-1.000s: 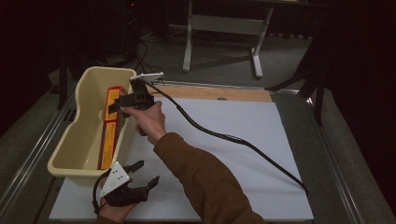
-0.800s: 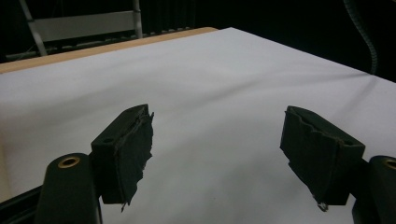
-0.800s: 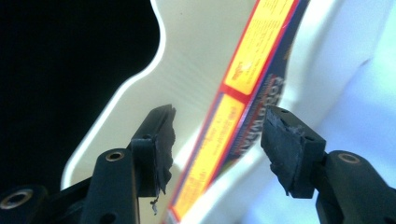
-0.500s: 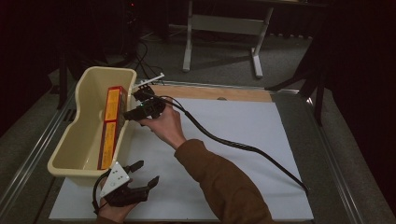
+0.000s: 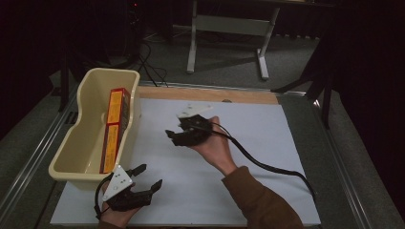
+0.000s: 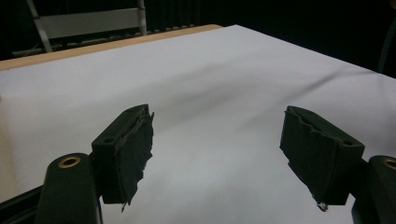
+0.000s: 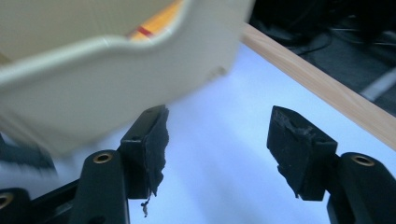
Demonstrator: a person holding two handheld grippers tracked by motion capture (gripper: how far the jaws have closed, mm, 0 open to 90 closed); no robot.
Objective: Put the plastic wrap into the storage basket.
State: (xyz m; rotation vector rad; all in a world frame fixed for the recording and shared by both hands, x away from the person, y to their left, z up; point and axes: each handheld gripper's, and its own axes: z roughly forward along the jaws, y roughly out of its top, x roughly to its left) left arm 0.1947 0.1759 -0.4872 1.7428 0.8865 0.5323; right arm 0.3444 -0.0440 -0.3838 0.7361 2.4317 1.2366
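A dark room surrounds the table, whose top is covered by a smooth, matte white sheet (image 5: 267,143) with a pale wooden strip (image 5: 205,94) along its far edge and grey metal rails at the sides; beyond it, the grey legs of a stand (image 5: 227,28) fade into blackness. At the left of the sheet sits a cream plastic tub (image 5: 71,164), oblong with rounded corners and a rolled rim, and inside it a long orange and yellow box (image 5: 113,129) leans against the right wall, its print too small to read. The right gripper (image 5: 175,138) is held above the middle of the sheet, just right of the tub, its blunt black jaws pointing left; they have just been opening and stand wide apart with nothing between them. In the right gripper view the tub's wall is blurred and cut off by the frame, with a sliver of the box above the rim. The left gripper (image 5: 150,179) lies low at the near left, close to the tub's near end, jaws spread wide and empty, their rubbery pads (image 6: 135,149) ragged and torn at the edges. A brown sleeve (image 5: 260,200) runs out of the bottom edge.
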